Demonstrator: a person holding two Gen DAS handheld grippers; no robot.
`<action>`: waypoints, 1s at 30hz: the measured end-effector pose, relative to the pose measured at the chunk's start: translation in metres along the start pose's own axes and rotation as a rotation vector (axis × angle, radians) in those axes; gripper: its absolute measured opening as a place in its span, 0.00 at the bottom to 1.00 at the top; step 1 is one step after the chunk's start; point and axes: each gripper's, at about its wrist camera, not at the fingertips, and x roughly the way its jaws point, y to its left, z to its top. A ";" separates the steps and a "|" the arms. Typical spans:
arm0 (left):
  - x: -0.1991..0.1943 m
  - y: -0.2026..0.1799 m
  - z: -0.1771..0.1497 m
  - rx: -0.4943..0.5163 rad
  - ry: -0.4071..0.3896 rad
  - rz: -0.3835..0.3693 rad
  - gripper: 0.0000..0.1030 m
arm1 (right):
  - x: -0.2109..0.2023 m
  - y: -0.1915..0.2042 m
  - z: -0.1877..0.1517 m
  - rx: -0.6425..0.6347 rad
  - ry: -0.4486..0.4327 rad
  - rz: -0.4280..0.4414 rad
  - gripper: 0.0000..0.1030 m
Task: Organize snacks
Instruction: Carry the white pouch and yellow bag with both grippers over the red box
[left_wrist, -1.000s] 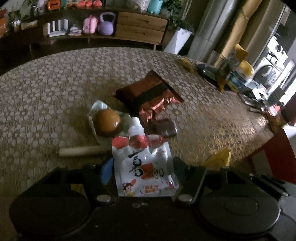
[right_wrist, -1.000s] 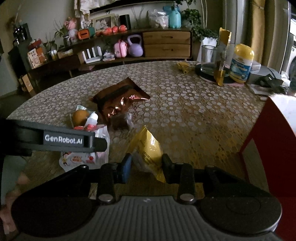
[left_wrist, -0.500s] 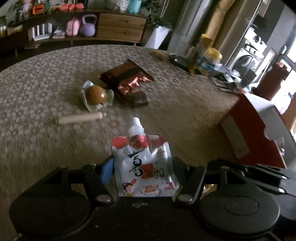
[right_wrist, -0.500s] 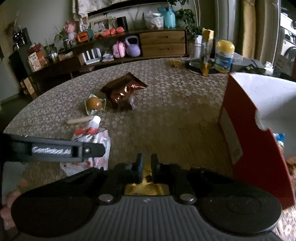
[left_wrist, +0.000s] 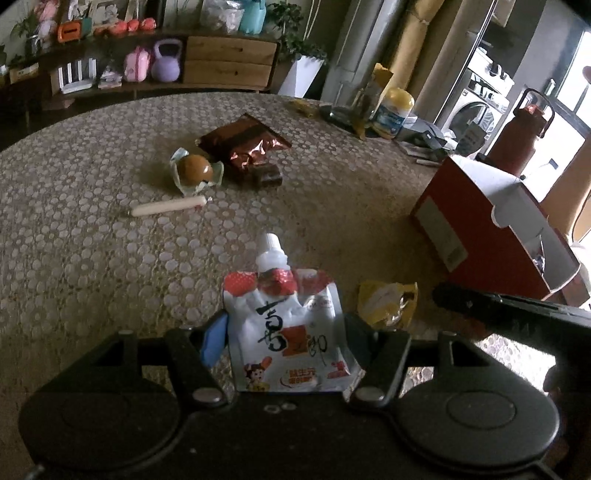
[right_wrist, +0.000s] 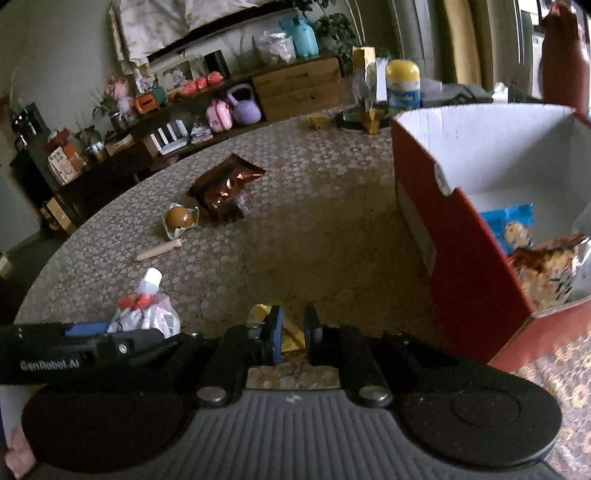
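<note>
Your left tool (left_wrist: 286, 341) is clenched on a white spouted drink pouch (left_wrist: 286, 328); both pads press its sides and the cap points away from you, above the patterned surface (left_wrist: 92, 229). In the right wrist view the same pouch (right_wrist: 147, 314) shows at lower left, clear of the cloth.

Your right tool (right_wrist: 291, 334) is clenched on a small yellow snack packet (right_wrist: 290, 332); only a strip of the wrapper shows between the nearly closed fingers. From the left wrist view the yellow packet (left_wrist: 388, 302) hangs just beside the pouch, on its right.

The red cardboard box (right_wrist: 472, 266) stands open on the right part of the surface, near your right tool. Inside it lie a blue packet (right_wrist: 511, 225) and an orange-brown packet (right_wrist: 546, 266), touching each other against the near wall.

Items lying loose on the surface, well apart from both tools:
- a brown foil bag (left_wrist: 245, 142), flat;
- a small dark wrapped piece (left_wrist: 267, 177), touching the bag's near edge;
- a round brown snack in clear wrapping (left_wrist: 194, 170), just beside the bag;
- a pale sausage stick (left_wrist: 168, 206), lying between the round snack and your left tool.

A yellow-lidded jar (right_wrist: 402, 85) stands at the far edge, behind the box.
</note>
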 end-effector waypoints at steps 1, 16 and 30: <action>0.001 0.001 -0.001 0.001 0.004 0.001 0.63 | 0.001 0.001 0.000 0.002 0.002 0.005 0.14; 0.012 0.005 -0.016 -0.003 0.042 0.013 0.63 | 0.037 0.020 -0.015 -0.094 0.038 -0.038 0.74; 0.015 0.004 -0.021 -0.005 0.038 0.020 0.63 | 0.053 0.028 -0.017 -0.146 0.071 -0.075 0.44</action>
